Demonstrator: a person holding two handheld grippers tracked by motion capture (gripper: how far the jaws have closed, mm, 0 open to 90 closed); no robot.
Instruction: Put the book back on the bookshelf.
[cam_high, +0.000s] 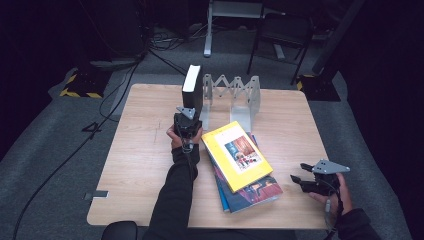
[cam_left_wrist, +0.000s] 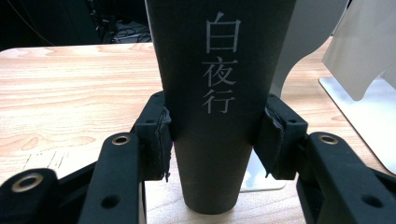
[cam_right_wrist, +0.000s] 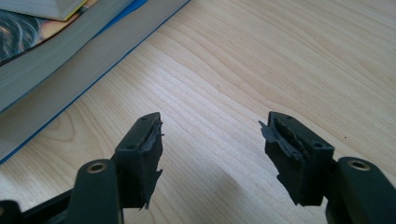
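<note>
A thick black book (cam_high: 192, 89) with white page edges stands upright at the back middle of the wooden table (cam_high: 140, 165), right beside the left end of a grey metal book rack (cam_high: 235, 95). My left gripper (cam_high: 188, 120) is shut on its spine; in the left gripper view both pads press the black book (cam_left_wrist: 219, 93), which bears pale characters. A stack of books (cam_high: 240, 165), a yellow one on top, lies flat at the middle right. My right gripper (cam_high: 300, 180) hovers open over bare wood near the front right, its jaws (cam_right_wrist: 210, 140) apart with nothing between them.
The rack's folding metal plates (cam_left_wrist: 359, 56) stand just right of the held book. The stack's edge (cam_right_wrist: 56, 51) lies to the upper left in the right gripper view. Beyond the table, a chair (cam_high: 282, 35) and cables lie on the dark floor.
</note>
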